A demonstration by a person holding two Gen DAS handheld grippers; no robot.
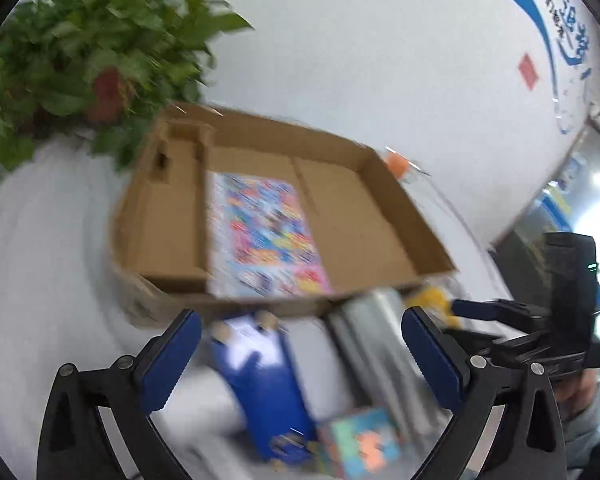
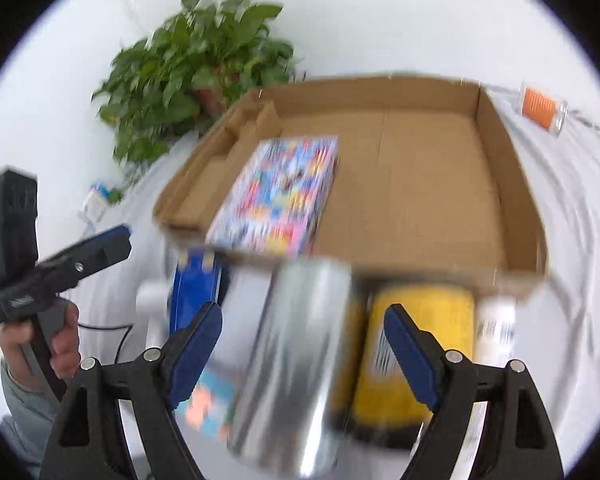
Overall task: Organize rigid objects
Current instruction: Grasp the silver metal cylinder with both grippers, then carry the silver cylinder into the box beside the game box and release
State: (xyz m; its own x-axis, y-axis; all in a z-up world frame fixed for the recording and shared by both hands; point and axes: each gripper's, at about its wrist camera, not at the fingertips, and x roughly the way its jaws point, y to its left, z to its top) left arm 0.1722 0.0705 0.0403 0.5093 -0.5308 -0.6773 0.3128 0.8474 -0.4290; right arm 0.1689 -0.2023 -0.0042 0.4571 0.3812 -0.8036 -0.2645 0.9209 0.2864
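A shallow cardboard box (image 1: pixel 380 216) (image 2: pixel 420 184) lies on the white cloth with a colourful flat box (image 1: pixel 268 236) (image 2: pixel 276 196) inside at its left. In front of it lie a blue box (image 1: pixel 264 384) (image 2: pixel 194 280), a silver cylinder (image 1: pixel 376 344) (image 2: pixel 296 360), a yellow container (image 2: pixel 416 352) (image 1: pixel 432 296) and a small pastel box (image 1: pixel 360 440) (image 2: pixel 208 404). My left gripper (image 1: pixel 300 360) is open above the blue box; it also shows in the right wrist view (image 2: pixel 116 240). My right gripper (image 2: pixel 302 350) is open over the silver cylinder, and shows in the left wrist view (image 1: pixel 480 308).
A potted plant (image 1: pixel 80 60) (image 2: pixel 196 76) stands behind the box's left corner. An orange item in clear packaging (image 2: pixel 540 110) (image 1: pixel 398 164) lies right of the box. A white bottle (image 2: pixel 496 332) lies beside the yellow container. A small packet (image 2: pixel 96 200) lies by the plant.
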